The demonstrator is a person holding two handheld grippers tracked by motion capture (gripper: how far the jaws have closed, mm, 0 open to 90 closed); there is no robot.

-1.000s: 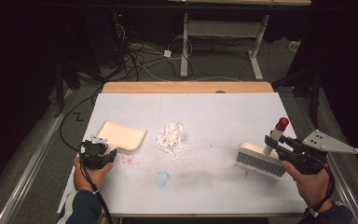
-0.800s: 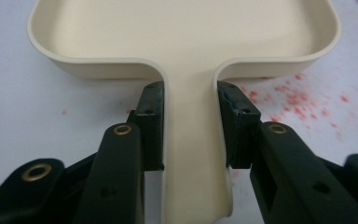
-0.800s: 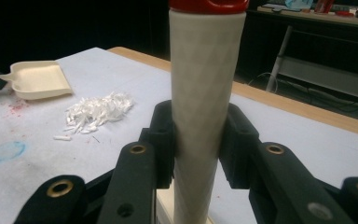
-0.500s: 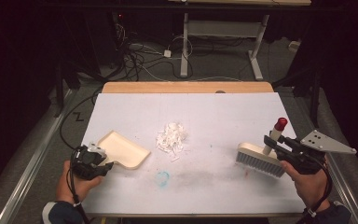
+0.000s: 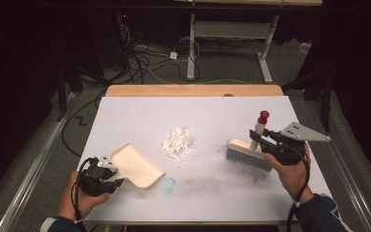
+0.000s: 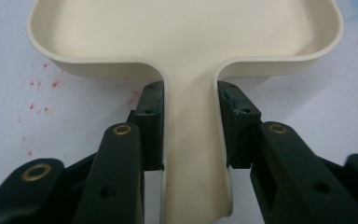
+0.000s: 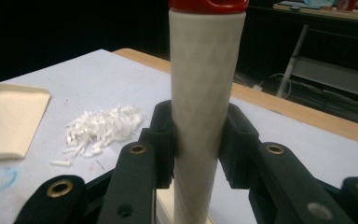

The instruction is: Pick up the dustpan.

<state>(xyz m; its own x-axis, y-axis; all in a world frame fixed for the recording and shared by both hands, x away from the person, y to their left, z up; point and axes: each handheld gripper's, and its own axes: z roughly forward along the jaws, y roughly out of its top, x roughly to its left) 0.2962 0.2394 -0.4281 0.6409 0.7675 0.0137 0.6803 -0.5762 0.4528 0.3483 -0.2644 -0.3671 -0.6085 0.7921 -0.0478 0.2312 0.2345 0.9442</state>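
in the left gripper view the dustpan [image 6: 186, 42] runs off the top edge, so its front lip is cut off, and the handle end leaves the bottom edge. in the right gripper view the brush handle [image 7: 200, 107] hides the brush head; its red cap [image 7: 208, 4] is cropped at the top. the pile [image 5: 178, 142] near the tabletop's middle is too small to identify its bits.

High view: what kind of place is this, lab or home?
Likely a lab or workshop: a white-covered work table under dim light, loose cables across the floor, and a metal-framed bench behind.
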